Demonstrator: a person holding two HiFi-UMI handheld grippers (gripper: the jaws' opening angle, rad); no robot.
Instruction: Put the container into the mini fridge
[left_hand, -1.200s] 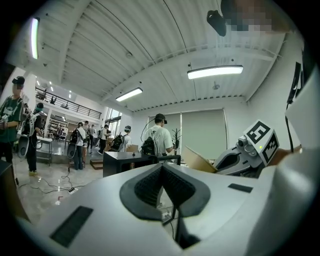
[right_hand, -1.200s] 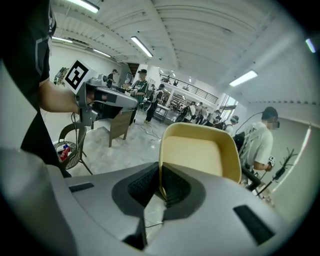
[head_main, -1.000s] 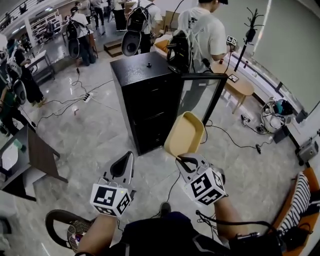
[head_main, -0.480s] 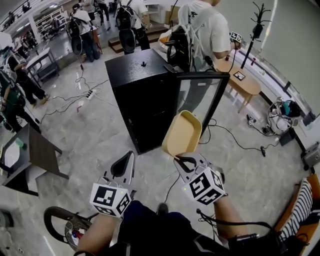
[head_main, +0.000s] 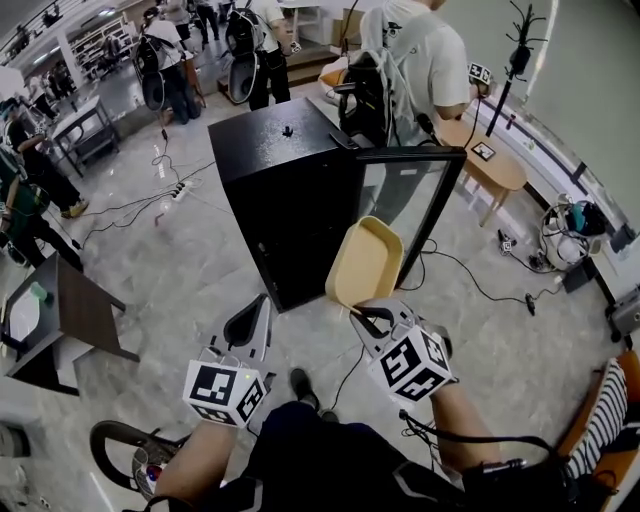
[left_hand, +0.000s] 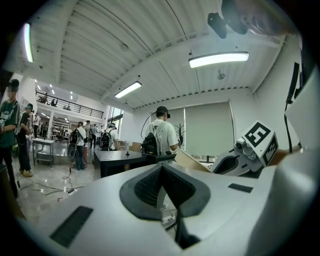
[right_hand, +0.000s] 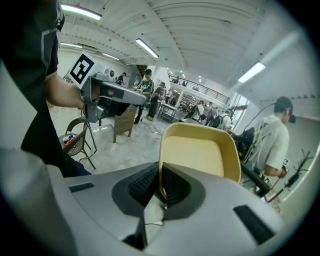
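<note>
The left gripper (head_main: 262, 303) sits low at left, jaws together with nothing between them; idle. The fridge (head_main: 285, 190) stands ahead on the floor, its dark front turned toward the person. The right gripper (head_main: 362, 316) is clamped tight on the near rim of the container (head_main: 367, 262); the container is carried clear of the floor, tilted, its long axis running away from the jaws toward the fridge. The glass door (head_main: 412, 200) is swung out to the right, just behind the container's far rim in the head view. Judgement: the opening lies ahead and slightly left of the container; right gripper nearer; a forward carry, far end first, should serve.
</note>
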